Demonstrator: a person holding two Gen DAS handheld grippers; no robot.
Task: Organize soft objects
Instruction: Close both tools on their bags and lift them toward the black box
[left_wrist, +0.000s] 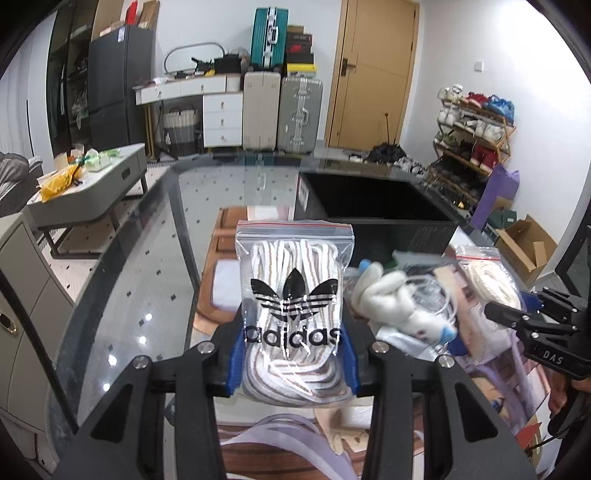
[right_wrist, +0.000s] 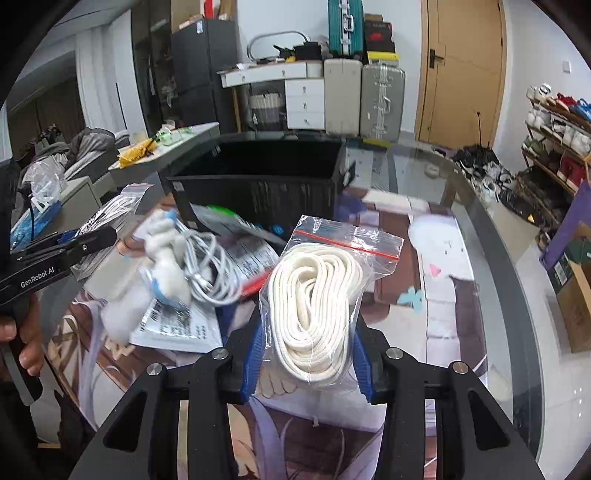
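My left gripper (left_wrist: 294, 355) is shut on a clear zip bag of striped white laces (left_wrist: 291, 266) with a black trefoil logo, held upright above the table. In the right wrist view my right gripper (right_wrist: 307, 356) is shut on a second zip bag of coiled cream laces (right_wrist: 317, 291), also lifted off the surface. Its blue pads (right_wrist: 254, 354) press the bag's lower sides. A white and blue plush toy (right_wrist: 166, 266) lies between the two bags beside a coiled white cable (right_wrist: 212, 271). Behind them stands an open black bin (right_wrist: 258, 199).
Printed paper sheets (right_wrist: 177, 328) and a dark packet (right_wrist: 236, 229) lie on a picture mat (right_wrist: 436, 295) covering the glass table (left_wrist: 147, 280). The bin (left_wrist: 373, 221) is at the table's far side. A cardboard box (left_wrist: 524, 247) and a shoe rack (left_wrist: 476, 133) stand to the right.
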